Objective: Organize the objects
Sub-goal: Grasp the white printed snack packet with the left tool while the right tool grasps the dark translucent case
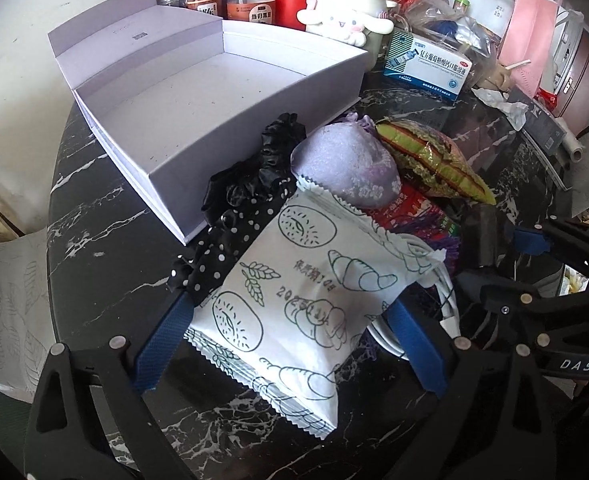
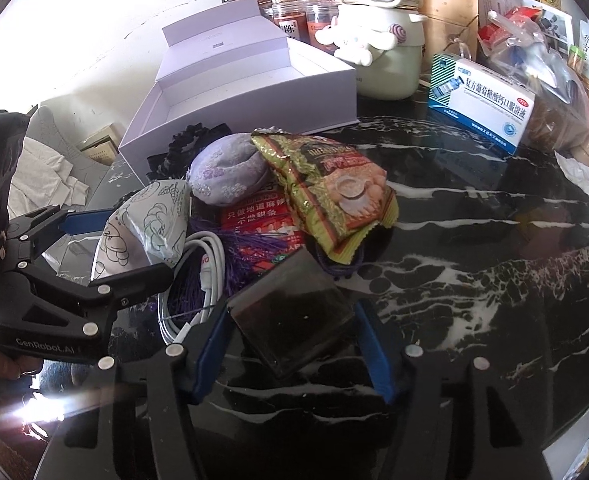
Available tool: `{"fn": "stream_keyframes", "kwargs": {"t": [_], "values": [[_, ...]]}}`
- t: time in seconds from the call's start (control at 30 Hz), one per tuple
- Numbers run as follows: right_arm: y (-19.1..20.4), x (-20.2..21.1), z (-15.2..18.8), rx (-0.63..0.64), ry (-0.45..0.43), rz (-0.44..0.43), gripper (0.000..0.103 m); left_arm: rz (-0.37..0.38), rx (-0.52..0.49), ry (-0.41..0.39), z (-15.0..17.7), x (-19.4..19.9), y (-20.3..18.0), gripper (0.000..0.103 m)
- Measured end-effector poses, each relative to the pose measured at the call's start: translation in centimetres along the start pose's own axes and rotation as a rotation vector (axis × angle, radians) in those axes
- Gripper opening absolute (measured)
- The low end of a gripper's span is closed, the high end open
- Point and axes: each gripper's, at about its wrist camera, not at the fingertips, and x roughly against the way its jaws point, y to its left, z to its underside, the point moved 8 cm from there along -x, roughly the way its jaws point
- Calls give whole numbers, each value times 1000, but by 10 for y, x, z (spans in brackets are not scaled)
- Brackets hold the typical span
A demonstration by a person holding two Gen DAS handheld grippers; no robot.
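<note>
Two grippers are working a pile of small things beside an open white cardboard box (image 1: 198, 92) on the black marbled tabletop (image 2: 474, 240).

The left gripper (image 1: 290, 332) is straddling a white pastry-print snack packet (image 1: 294, 304) just in front of the box's near wall, blue pads beside its edges, contact unclear. The right gripper (image 2: 290, 344) is flanking a dark square wallet (image 2: 294, 316) at the pile's outer edge, pads apparently apart from it. Bare tabletop is lying open beyond the wallet, away from the box.
</note>
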Motion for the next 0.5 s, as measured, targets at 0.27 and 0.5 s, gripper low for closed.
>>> {"fn": "stream_keyframes", "kwargs": {"t": [0.27,0.5], "values": [[-2,9,7,-2,-12,13,61,-14,-61,-17,6,17,-13,74],[-3,14,17,0,-6,18,61,3,-64,9,29,34,-16,72]]}}
